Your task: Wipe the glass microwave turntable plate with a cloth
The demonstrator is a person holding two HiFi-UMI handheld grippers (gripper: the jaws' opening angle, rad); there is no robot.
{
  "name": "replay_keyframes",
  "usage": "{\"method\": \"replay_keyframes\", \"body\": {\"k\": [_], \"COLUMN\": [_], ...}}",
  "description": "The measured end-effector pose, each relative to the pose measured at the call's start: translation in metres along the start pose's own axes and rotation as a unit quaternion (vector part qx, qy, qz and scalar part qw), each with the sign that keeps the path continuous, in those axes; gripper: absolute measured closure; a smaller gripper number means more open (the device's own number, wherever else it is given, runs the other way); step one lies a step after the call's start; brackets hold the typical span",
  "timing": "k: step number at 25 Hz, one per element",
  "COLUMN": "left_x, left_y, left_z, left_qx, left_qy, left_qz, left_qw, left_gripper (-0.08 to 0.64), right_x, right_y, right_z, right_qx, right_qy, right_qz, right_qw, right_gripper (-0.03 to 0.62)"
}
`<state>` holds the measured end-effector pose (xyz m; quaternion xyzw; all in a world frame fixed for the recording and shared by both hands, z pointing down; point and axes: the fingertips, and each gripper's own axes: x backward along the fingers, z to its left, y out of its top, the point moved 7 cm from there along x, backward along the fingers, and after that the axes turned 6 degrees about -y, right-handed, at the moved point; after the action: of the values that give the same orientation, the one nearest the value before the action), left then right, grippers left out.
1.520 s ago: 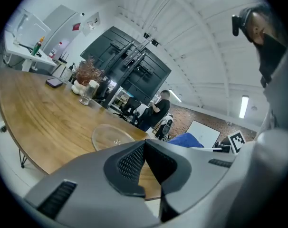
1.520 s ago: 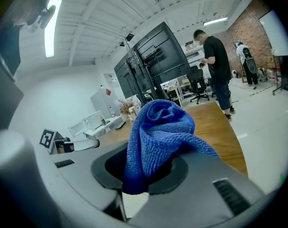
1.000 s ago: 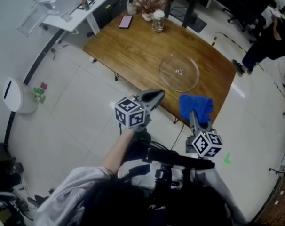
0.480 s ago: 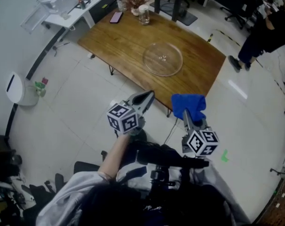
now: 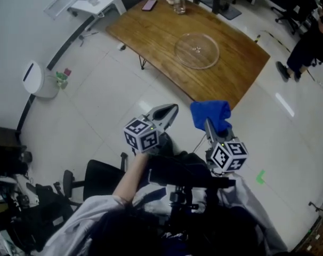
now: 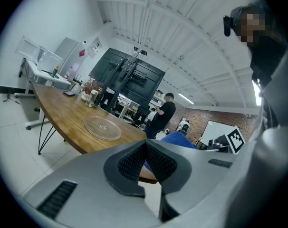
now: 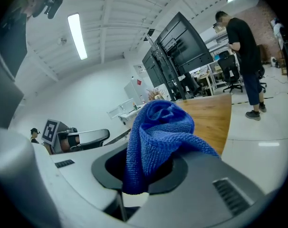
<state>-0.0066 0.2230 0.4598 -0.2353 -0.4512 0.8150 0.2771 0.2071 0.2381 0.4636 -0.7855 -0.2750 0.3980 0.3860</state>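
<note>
Backed off from the counter [image 5: 151, 31] since a moment ago, with the plate [image 5: 196, 50] slid toward the top of the head view and more floor showing below it. Holding both tools over white floor tile, short of the counter's near edge. Pressed together at the left tool [image 5: 169, 110], pads meeting with nothing between them, nose aimed toward the plate. Pinching a blue cloth [image 5: 210, 113] at the right tool [image 5: 208, 124], the fabric bunched and standing up out of the jaws. Plate lying flat near the middle of the counter, well apart from both tools and the cloth. At the counter's far end, a phone [image 5: 149, 4] and a jar [image 5: 178, 2]. Off to the right, a person [image 5: 305, 47] in dark clothes standing on the floor.
</note>
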Motion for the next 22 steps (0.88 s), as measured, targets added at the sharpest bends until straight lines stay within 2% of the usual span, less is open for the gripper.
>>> {"method": "replay_keyframes", "body": {"k": [6,22], "left_x": [0.006,0.006], "left_y": [-0.006,-0.015], "left_z": [-0.005,-0.016], "left_qx": [0.0,0.0], "left_qy": [0.01,0.004], "left_qz": [0.0,0.003], "left_qw": [0.9999,1.0], "left_gripper": [0.566,0.566], "right_x": [0.001,0.017], "right_y": [-0.004,-0.013], "right_z": [0.007,0.01], "right_qx": [0.012,0.022], "right_qy": [0.013,0.007], "right_qz": [0.006,0.006], "right_qw": [1.0,1.0], "right_gripper": [0.511,0.511]}}
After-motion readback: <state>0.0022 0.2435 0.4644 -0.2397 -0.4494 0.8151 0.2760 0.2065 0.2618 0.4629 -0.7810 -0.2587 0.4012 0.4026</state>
